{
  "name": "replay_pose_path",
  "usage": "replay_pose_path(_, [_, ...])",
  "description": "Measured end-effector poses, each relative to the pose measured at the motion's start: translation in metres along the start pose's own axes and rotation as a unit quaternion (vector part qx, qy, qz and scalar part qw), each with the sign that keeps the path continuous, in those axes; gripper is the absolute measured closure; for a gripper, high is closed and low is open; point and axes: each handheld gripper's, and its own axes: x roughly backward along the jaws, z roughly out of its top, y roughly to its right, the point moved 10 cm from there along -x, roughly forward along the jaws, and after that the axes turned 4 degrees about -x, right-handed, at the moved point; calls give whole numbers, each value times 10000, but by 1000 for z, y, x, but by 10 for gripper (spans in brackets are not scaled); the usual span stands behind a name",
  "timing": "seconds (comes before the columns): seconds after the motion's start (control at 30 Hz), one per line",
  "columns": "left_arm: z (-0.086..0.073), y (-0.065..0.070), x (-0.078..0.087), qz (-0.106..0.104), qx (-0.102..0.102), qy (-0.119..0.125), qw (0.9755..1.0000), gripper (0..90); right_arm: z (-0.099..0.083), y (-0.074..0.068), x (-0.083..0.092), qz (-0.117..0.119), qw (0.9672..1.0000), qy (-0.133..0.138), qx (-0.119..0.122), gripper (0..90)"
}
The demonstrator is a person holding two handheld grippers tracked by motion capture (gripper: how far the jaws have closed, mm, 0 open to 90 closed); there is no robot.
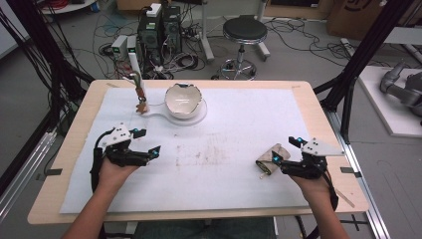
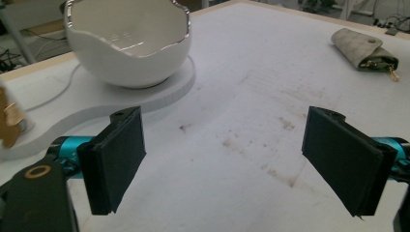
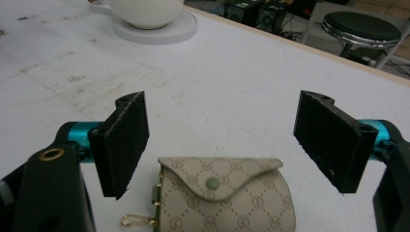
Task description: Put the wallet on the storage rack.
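Right tongs (image 3: 220, 140) apart, straddling pouch (image 3: 225, 198) flat on surface (image 1: 239, 149), jaws not touching it. Left tongs (image 2: 225, 159) apart over bare surface, well apart from pouch; bowl (image 2: 128, 41) beyond

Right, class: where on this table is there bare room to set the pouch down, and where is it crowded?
Bare: the stained middle of the white mat, between the left gripper and the pouch, and the far right stretch beyond the bowl. Crowded: the far left, around the bowl, its white base and the small stand.
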Motion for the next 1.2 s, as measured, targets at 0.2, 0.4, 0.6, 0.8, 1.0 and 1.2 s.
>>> replay_pose_path(0.2, [14, 8, -17, -89, -75, 10, 9999, 153, -14, 7, 14, -106, 9998, -123, -111, 206])
replay_pose_path(0.4, [26, 19, -34, -128, -133, 18, 9998, 153, -25, 18, 30, -233, 9993, -124, -258, 206])
replay_pose_path(0.6, [41, 46, -63, -303, -269, -63, 9992, 151, -37, 25, 41, -308, 9988, -117, -354, 206])
replay_pose_path(0.8, [52, 68, -88, -486, -314, -104, 9983, 151, -45, 26, 47, -362, 9985, -155, -371, 206])
replay_pose_path(1.0, [56, 91, -116, -792, -359, -207, 9960, 150, -49, 25, 52, -411, 9981, -163, -427, 206])
replay_pose_path(1.2, [59, 113, -140, -1103, -489, -341, 9921, 149, -52, 27, 53, -460, 9978, -182, -435, 206])
